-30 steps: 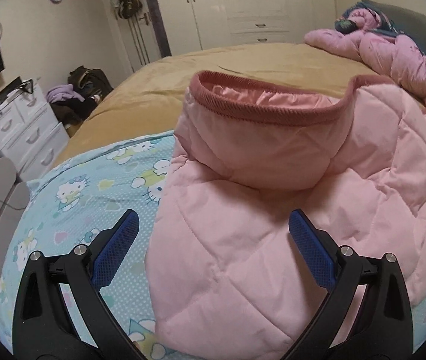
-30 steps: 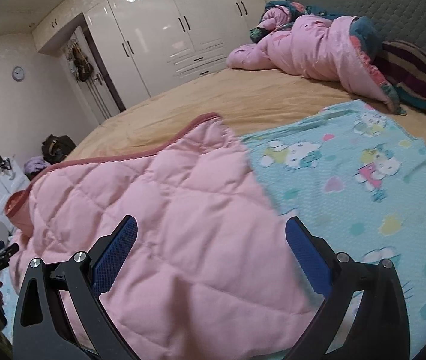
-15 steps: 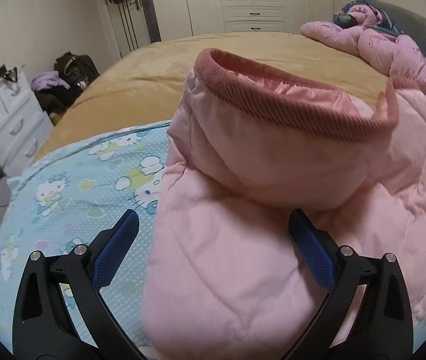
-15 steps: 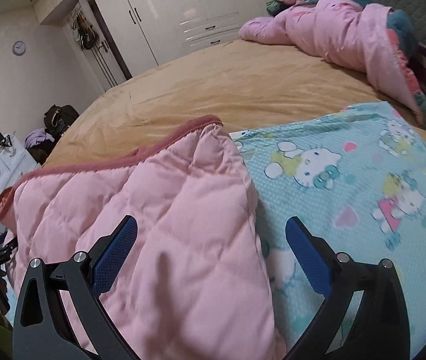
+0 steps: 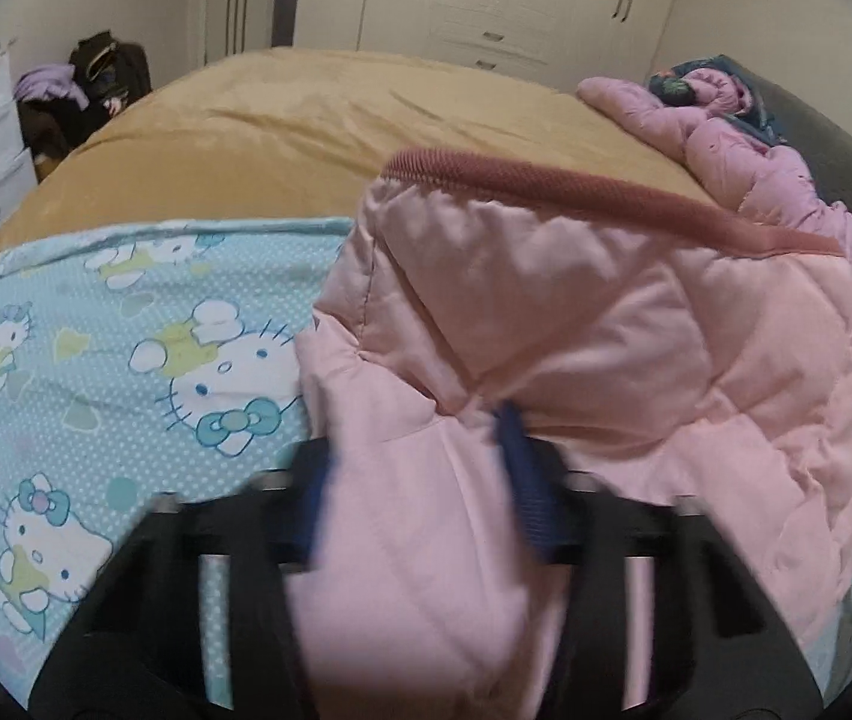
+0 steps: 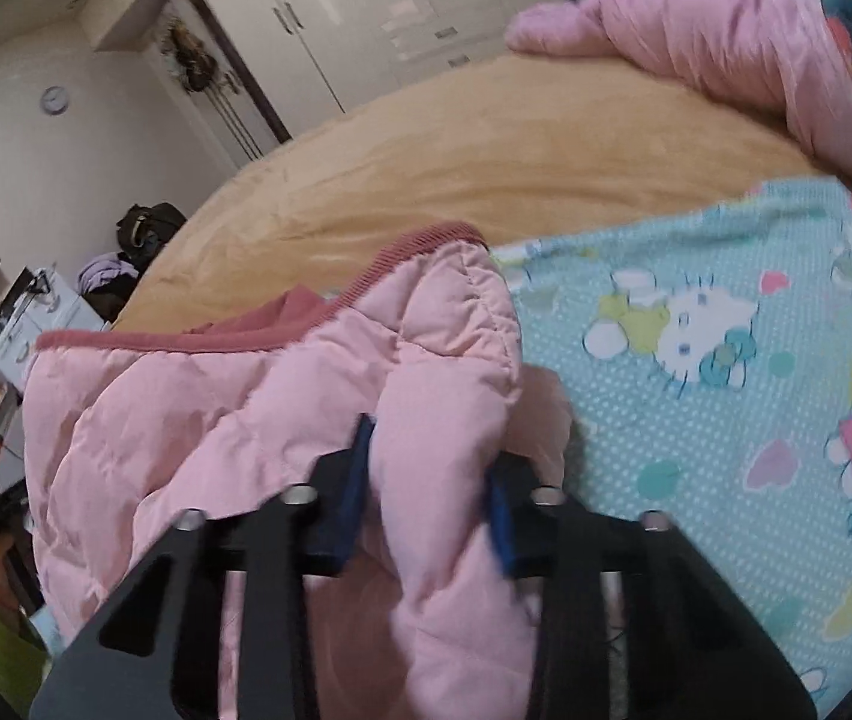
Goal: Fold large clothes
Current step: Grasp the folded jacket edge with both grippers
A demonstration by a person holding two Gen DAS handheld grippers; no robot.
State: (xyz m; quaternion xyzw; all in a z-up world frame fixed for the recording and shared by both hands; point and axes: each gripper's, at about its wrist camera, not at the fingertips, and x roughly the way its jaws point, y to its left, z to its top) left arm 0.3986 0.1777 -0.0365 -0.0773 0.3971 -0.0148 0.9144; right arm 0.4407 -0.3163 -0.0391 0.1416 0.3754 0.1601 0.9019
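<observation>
A pink quilted padded jacket with a darker ribbed trim (image 5: 606, 312) lies on a light-blue cartoon-print sheet (image 5: 96, 360) spread over the tan bed cover (image 5: 306, 138). The left gripper (image 5: 420, 480) is closing, its blue pads pinching a fold at the jacket's left edge. The right gripper (image 6: 426, 480) is closing likewise, clamped on a bunched fold at the jacket's right edge.
</observation>
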